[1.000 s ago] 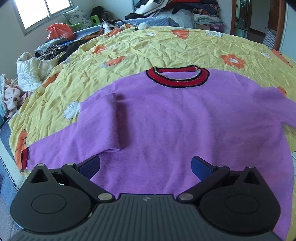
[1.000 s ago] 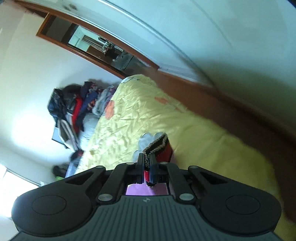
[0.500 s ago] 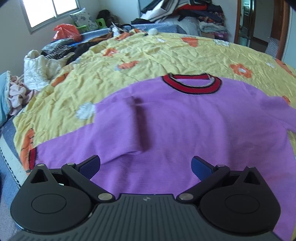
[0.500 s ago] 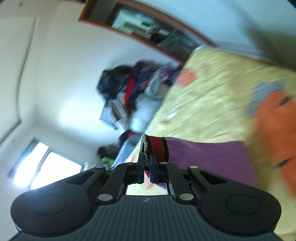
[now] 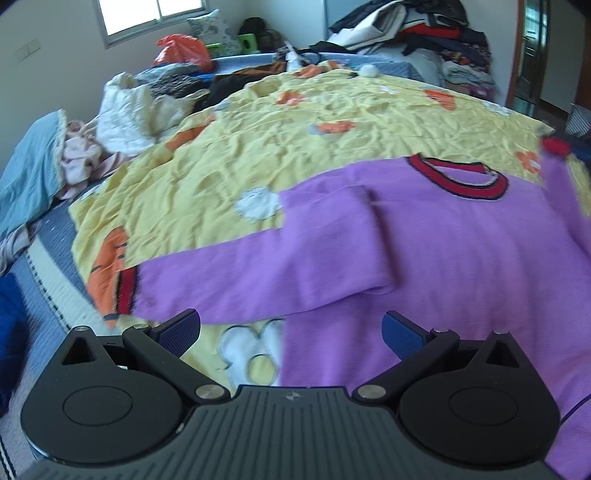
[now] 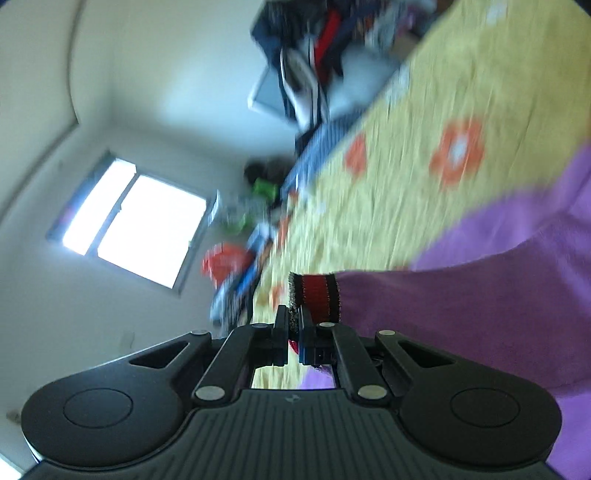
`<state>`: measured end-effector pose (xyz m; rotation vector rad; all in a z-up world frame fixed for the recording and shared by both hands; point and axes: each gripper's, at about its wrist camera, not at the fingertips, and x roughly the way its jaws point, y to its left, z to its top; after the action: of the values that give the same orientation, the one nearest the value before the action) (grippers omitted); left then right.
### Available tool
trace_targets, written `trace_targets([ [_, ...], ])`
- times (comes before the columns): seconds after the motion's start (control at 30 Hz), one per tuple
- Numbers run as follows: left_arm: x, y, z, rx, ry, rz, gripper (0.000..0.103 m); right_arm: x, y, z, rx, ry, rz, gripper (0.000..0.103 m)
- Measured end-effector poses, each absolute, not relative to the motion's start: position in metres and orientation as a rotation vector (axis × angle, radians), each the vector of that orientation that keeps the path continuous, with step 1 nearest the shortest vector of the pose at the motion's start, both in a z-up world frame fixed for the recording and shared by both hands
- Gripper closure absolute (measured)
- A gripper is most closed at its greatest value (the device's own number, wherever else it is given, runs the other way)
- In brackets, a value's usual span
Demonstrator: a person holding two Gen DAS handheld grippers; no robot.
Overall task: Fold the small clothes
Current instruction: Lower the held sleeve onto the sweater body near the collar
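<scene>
Spread over the bed, a crumpled yellow bedsheet (image 5: 332,122) printed with orange and white flowers is seen, and on it a purple sweater (image 5: 461,258) with a red, dark-edged collar (image 5: 458,179) is laid flat, one sleeve stretched out to a red cuff (image 5: 127,291) near the sheet's edge, while heaps of clothes (image 5: 413,33) are piled beyond the sheet's far side. Just above the sweater's hem the left gripper (image 5: 291,330) is held with its blue pads wide apart and nothing between them. Beside the sheet, the right gripper (image 6: 293,326) is clamped on the other red cuff (image 6: 317,297), from which the purple sleeve (image 6: 461,317) is lifted off the sheet.
</scene>
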<state>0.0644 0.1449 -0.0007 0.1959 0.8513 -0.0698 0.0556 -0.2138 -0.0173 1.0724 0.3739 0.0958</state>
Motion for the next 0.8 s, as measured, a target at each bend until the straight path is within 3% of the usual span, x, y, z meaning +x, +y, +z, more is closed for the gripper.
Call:
trace_targets([
  [0.27,0.065,0.178,-0.002,0.163,0.874,-0.001,0.000,0.094,-0.126,-0.063,1.038,0.554,0.185,0.099],
  [0.4,0.066,0.184,-0.002,0.156,0.881,0.011,0.000,0.086,-0.108,-0.055,0.781,0.616,0.123,0.098],
  [0.43,0.065,0.184,-0.001,0.154,0.877,0.009,0.000,0.081,-0.108,-0.047,0.639,0.629,0.046,0.086],
  [0.47,0.065,0.183,-0.001,0.154,0.872,0.004,0.000,0.072,-0.101,-0.040,0.451,0.627,-0.053,0.053],
  [0.5,0.064,0.182,-0.001,0.155,0.866,0.000,0.000,0.065,-0.097,-0.038,0.317,0.615,-0.118,0.031],
  [0.53,0.065,0.180,-0.002,0.157,0.866,-0.005,0.000,0.056,-0.091,-0.039,0.212,0.608,-0.140,0.001],
  [0.73,0.071,0.167,-0.016,0.136,0.917,-0.050,0.000,0.056,-0.063,-0.060,-0.040,0.639,-0.095,0.001],
  [0.8,0.068,0.165,-0.016,0.140,0.914,-0.060,0.000,0.073,-0.056,-0.065,-0.093,0.662,-0.099,0.006],
])
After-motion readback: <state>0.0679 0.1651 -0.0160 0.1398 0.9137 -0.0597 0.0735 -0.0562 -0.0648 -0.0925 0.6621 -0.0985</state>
